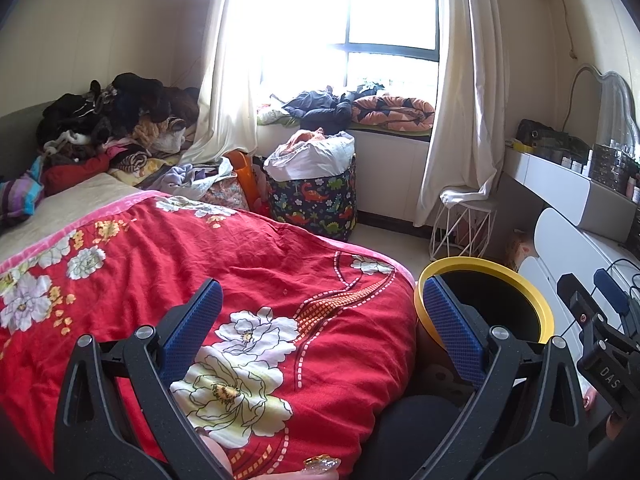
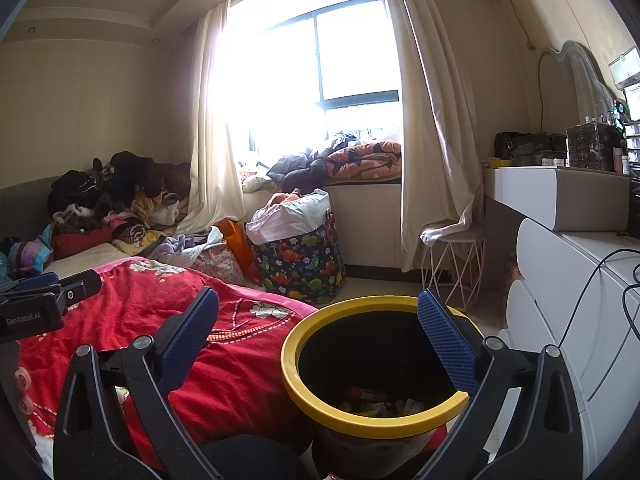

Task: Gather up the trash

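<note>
The left hand-held gripper (image 1: 320,320) hangs over the bed with its blue pads (image 1: 194,326) spread wide and nothing between them. Beneath it lies a red floral quilt (image 1: 224,264). The right hand-held gripper (image 2: 318,334) is likewise wide open and empty, poised above a yellow-rimmed bin (image 2: 304,384) that stands on the floor touching the bed's edge. At the bottom of the bin rests crumpled trash (image 2: 376,400), wrappers and paper. At 12 o'clock from the bin stands a dinosaur-print basket (image 2: 300,264) stuffed with cloth. At 3 o'clock are white drawers (image 2: 560,280). At 10 o'clock a heap of clothes (image 2: 116,192) lies on the bed.
</note>
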Demonstrator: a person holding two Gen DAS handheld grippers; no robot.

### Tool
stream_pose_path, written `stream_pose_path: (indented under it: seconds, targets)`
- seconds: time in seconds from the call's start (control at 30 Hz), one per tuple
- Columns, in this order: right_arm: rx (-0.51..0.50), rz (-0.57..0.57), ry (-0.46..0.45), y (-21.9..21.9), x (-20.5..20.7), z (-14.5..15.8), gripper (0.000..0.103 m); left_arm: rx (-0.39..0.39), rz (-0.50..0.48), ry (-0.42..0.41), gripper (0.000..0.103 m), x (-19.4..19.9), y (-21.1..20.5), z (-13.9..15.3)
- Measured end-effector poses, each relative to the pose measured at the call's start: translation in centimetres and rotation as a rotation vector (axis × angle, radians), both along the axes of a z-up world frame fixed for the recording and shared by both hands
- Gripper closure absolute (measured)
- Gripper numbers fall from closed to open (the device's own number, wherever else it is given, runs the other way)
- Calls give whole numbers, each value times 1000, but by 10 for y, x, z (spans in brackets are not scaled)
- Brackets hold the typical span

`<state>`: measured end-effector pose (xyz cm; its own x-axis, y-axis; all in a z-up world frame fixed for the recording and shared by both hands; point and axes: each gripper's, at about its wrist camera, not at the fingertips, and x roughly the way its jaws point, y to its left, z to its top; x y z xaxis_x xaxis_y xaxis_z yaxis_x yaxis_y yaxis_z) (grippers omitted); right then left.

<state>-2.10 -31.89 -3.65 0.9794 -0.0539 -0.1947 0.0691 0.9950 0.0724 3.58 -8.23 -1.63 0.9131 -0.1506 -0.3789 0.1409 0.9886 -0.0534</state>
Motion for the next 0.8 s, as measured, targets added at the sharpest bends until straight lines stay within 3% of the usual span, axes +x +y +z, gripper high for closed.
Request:
stream_pose_path:
  seconds: [0.8]
  targets:
    - [3, 0, -2, -3, 1, 1, 6, -2, 0, 1, 11, 0, 0, 0]
